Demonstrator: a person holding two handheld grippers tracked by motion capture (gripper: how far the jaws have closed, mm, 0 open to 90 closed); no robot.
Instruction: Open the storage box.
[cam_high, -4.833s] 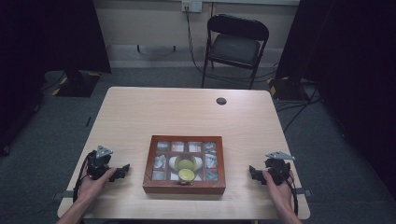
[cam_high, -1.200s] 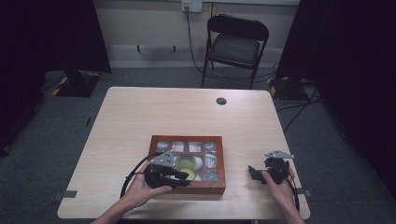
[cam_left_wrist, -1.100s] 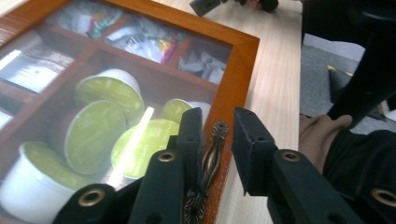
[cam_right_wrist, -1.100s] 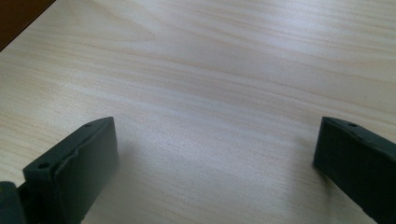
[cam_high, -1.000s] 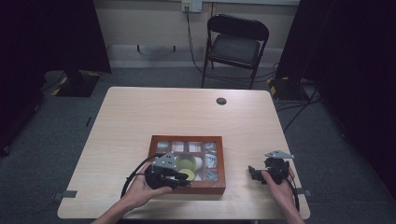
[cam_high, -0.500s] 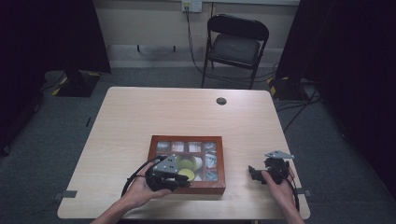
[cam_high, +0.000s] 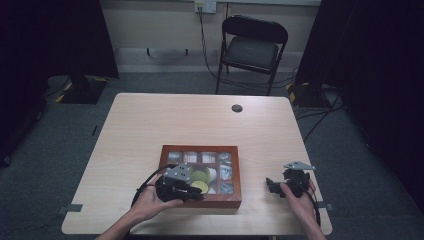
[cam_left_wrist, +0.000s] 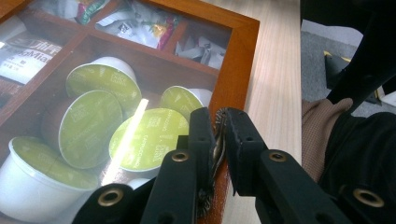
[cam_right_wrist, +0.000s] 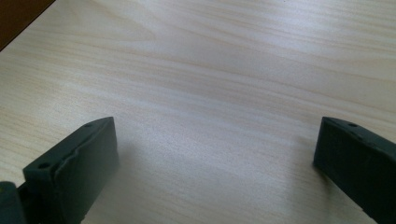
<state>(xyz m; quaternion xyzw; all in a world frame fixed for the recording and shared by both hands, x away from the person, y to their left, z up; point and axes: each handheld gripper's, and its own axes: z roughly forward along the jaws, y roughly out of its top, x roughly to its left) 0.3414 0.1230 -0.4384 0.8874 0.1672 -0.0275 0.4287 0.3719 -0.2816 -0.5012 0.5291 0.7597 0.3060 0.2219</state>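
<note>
wooden compartment box (cam_high: 201, 199) with a clear glazed lid sits at the near middle of the worktop (cam_high: 200, 120), lid down. through the lid: green-topped coffee capsules (cam_left_wrist: 93, 126) in the middle bay, sachets and packets in the bays around them.

left hand-held gripper (cam_left_wrist: 218, 122) is at the box's front edge, jaws clenched on a small brass latch (cam_left_wrist: 217, 140) at the lid's front rim; jaws have just been closing, latch between them. same left hand-held gripper (cam_high: 195, 192) seen from above over the near rail.

handling guess: box is stiff hardwood, moderately heavy with its contents, so it probably stays put while the lid is pulled. lid looks rigid but the pane is smooth, slippery and breakable, so don't grip the pane. latch is the only real handle: thin metal, small, easy to slip off, needs a firm pinch and a lift straight up about the rear hinge. capsules inside are light and loose, will roll if the box tips.

right hand-held gripper (cam_high: 274, 185) rests on bare worktop well to the right of the box, jaws spread wide, nothing between them. it could pin the box frame if it slides.
</note>
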